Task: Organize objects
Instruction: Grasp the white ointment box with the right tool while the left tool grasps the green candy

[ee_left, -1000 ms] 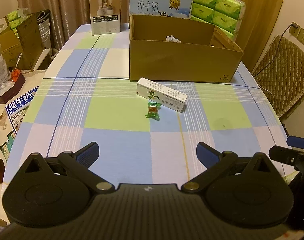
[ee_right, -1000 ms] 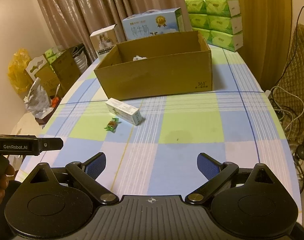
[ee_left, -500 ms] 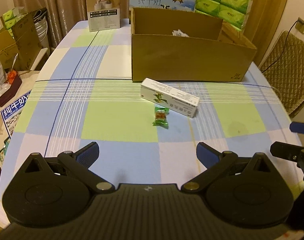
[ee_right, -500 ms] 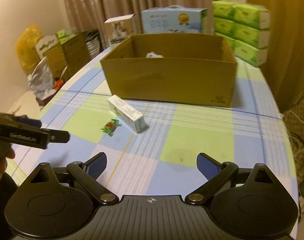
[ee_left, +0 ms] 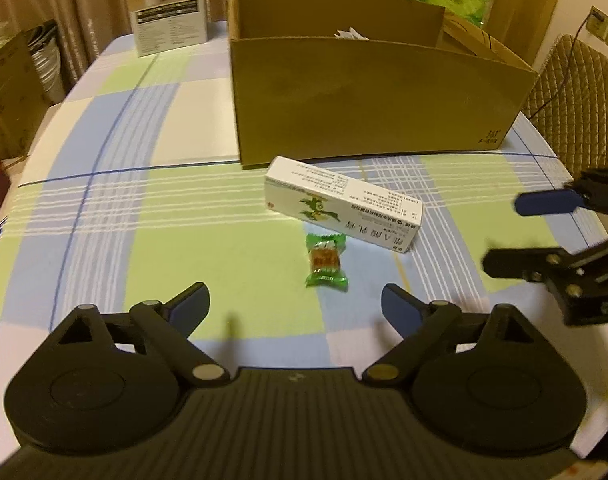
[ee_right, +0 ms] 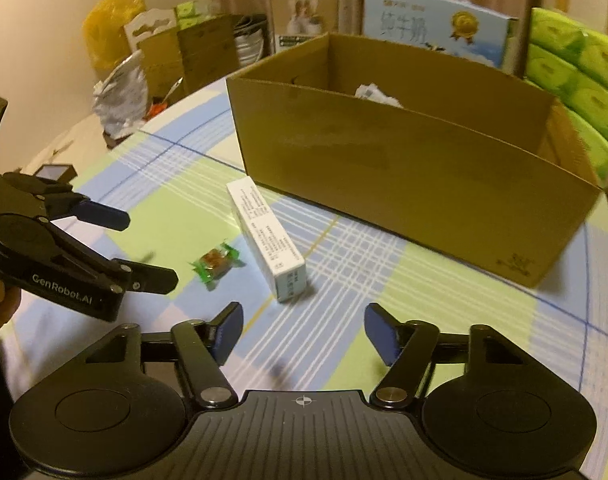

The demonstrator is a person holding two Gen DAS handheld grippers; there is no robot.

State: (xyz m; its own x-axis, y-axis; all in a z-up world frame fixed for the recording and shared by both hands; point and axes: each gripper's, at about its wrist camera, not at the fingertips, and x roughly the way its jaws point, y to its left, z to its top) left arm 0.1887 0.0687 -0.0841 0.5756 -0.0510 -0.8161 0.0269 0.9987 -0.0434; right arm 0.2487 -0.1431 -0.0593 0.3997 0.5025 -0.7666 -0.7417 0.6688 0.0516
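On checked table point(ee_left: 152, 216), open cardboard box point(ee_left: 368, 104) w/ crumpled white paper point(ee_right: 374, 94) inside

dim warm indoor light | soft shadows | slight blur | fisheye-bent edges

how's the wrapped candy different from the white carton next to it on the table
The wrapped candy is small, green and crinkly with twisted ends; the white carton is a long, rigid printed box, clearly bigger. The carton lies nearer the cardboard box; the candy lies nearer the grippers. Both rest on the checked tablecloth, ungripped.
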